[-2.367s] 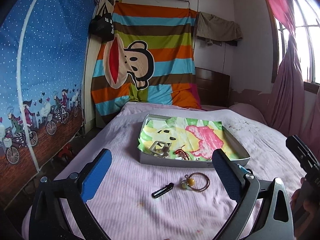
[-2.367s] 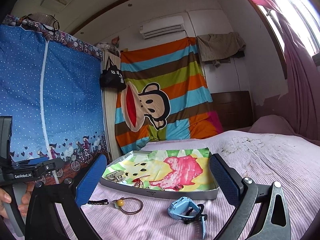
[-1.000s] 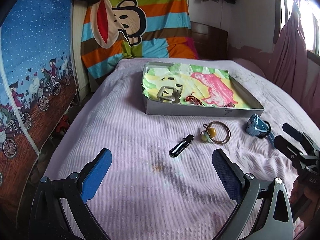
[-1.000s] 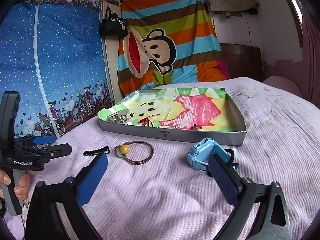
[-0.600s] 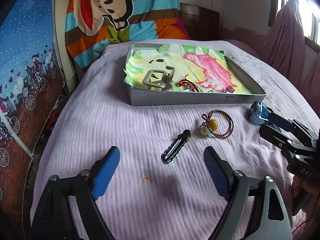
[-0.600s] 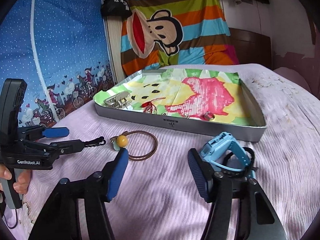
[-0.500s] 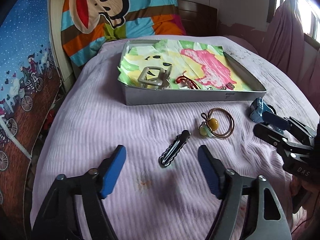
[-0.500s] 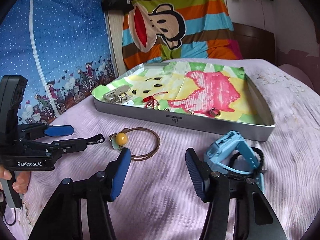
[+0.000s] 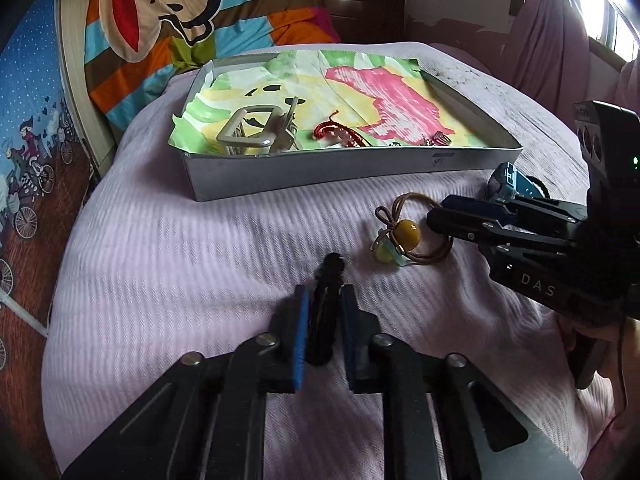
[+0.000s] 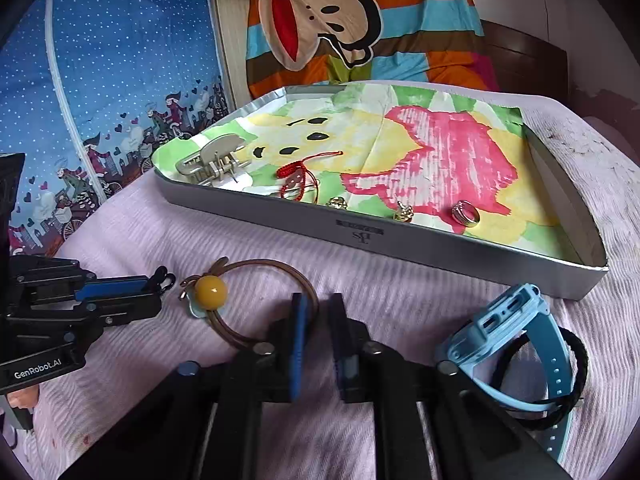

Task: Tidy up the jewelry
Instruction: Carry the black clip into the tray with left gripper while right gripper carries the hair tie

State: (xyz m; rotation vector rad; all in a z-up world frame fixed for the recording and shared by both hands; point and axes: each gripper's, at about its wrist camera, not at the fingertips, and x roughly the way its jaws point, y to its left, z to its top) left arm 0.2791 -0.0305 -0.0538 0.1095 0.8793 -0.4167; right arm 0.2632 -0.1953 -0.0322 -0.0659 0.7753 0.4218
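Note:
My left gripper is shut on a black hair clip that lies on the pink bedspread; the clip's tip pokes out past it in the right wrist view. My right gripper is closed down around the brown hair tie with a yellow bead; whether the pads grip the band I cannot tell. In the left wrist view it reaches the hair tie from the right. The grey tray behind holds a claw clip, a red bracelet and rings.
A blue watch with a black band lies right of my right gripper. The tray's front wall stands just behind the loose items. A striped monkey blanket hangs at the back. The bed edge drops off at left.
Both grippers have dropped towards the bedspread and closed: the left around the black hair clip, the right around the hair tie's band. The items have not moved.

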